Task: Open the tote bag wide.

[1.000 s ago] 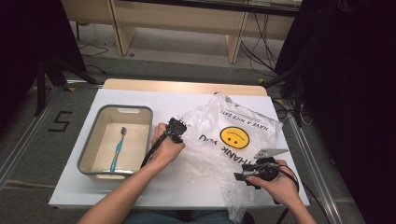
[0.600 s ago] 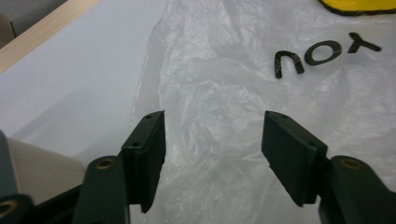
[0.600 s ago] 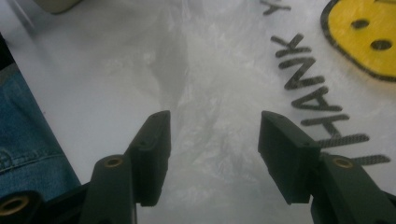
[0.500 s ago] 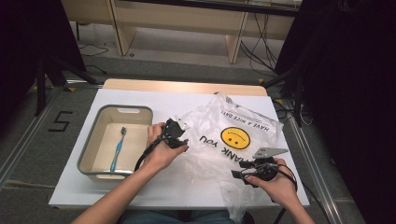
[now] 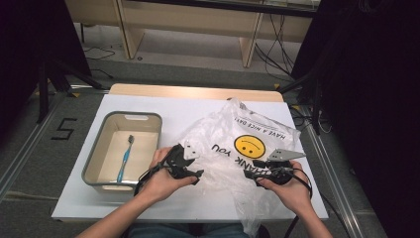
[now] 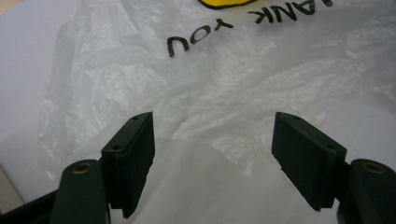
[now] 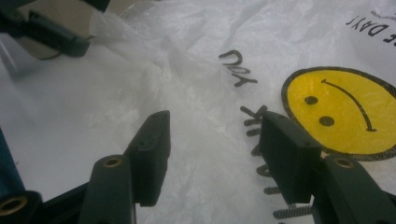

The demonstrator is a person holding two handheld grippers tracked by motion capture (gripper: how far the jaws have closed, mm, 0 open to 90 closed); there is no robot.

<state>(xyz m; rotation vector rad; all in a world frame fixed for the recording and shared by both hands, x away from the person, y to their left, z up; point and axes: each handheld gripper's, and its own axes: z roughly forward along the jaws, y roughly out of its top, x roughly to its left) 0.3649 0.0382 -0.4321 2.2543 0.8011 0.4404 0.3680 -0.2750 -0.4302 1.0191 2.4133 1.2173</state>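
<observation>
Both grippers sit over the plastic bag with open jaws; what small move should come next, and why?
Probably lower the left gripper and close on the plastic bag: its jaws stand wide open with crinkled film between them, nothing held. The right gripper is open too.

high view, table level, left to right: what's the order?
Grey tub with a blue toothbrush inside → left gripper → plastic bag's smiley print → right gripper, jaws facing the left one over the bag.

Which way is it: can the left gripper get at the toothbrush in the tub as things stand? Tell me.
Probably yes: the left gripper is open beside the tub, and the toothbrush lies uncovered inside with nothing between them.
</observation>
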